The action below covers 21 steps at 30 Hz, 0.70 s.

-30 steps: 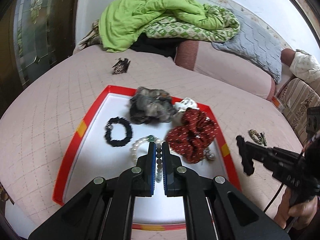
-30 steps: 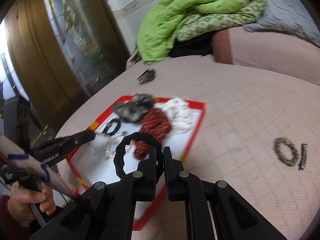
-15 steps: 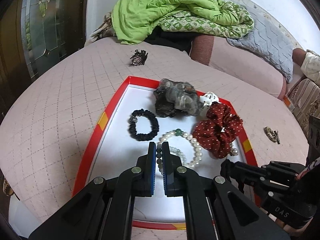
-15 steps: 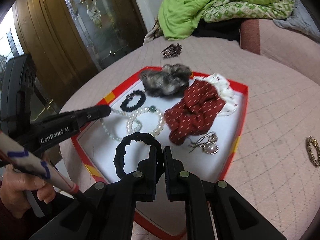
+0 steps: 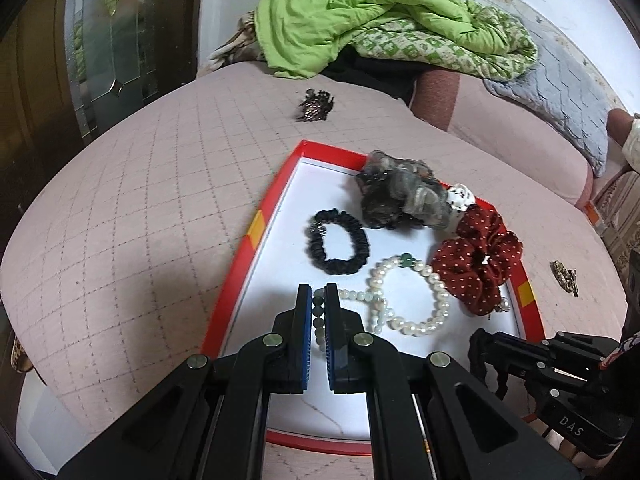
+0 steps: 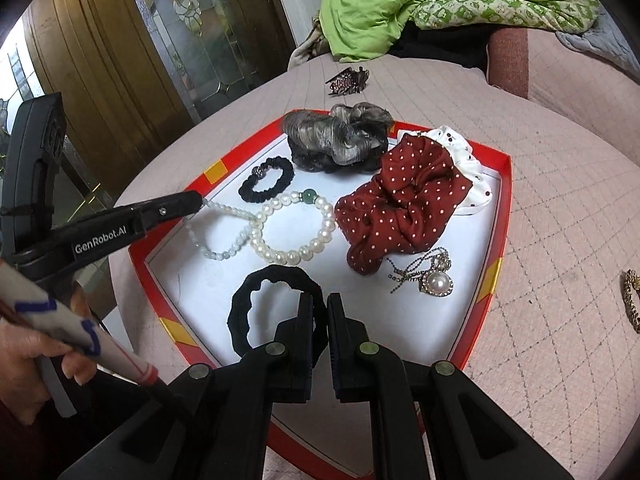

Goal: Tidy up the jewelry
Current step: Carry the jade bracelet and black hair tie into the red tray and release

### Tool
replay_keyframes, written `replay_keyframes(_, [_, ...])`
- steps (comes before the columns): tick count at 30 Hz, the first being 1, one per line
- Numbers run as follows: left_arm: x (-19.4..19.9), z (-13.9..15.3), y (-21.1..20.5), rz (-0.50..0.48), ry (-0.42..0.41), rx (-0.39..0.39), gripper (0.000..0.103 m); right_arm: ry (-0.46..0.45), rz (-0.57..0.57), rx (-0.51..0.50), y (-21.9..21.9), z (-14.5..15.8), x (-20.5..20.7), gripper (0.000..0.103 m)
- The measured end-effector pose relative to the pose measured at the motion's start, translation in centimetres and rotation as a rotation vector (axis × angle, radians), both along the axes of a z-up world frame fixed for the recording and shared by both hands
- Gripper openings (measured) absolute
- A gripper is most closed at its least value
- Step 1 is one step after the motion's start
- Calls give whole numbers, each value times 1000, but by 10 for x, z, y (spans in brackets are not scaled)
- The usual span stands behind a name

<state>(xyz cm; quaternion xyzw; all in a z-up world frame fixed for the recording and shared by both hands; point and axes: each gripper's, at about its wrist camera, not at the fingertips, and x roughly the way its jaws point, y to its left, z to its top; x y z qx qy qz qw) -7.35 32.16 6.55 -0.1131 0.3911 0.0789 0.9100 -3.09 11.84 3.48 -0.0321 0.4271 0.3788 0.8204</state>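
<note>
A red-rimmed white tray (image 5: 256, 236) (image 6: 504, 208) lies on the pink quilted bed. My left gripper (image 5: 318, 300) is shut on a pale green bead bracelet (image 6: 216, 240), whose loop rests on the tray beside a white pearl bracelet (image 5: 416, 300) (image 6: 292, 224). My right gripper (image 6: 320, 312) is shut on a black hair tie (image 6: 256, 308), held low over the tray's near part; it also shows in the left wrist view (image 5: 480, 356). The tray also holds a small black scrunchie (image 5: 338, 246), a grey scrunchie (image 6: 340, 136), a red dotted scrunchie (image 6: 400, 204) and a pearl pendant (image 6: 434, 280).
A dark hair claw (image 5: 314, 106) lies on the bed beyond the tray. A gold bracelet (image 6: 630, 296) (image 5: 564, 276) lies on the bed right of the tray. A green quilt (image 5: 360, 12) and a grey pillow (image 5: 560, 96) are piled at the back. A wooden door (image 6: 100, 60) stands left.
Both grippers have moved in over the tray. The right gripper has carried the black hair tie down toward the tray's near part; the left has shifted left with the bead bracelet.
</note>
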Motion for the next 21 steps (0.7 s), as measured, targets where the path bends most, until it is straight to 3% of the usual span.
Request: replay_keyframes(21, [30, -8, 10, 29, 25, 26, 5, 12, -79, -40, 11, -8, 14, 9])
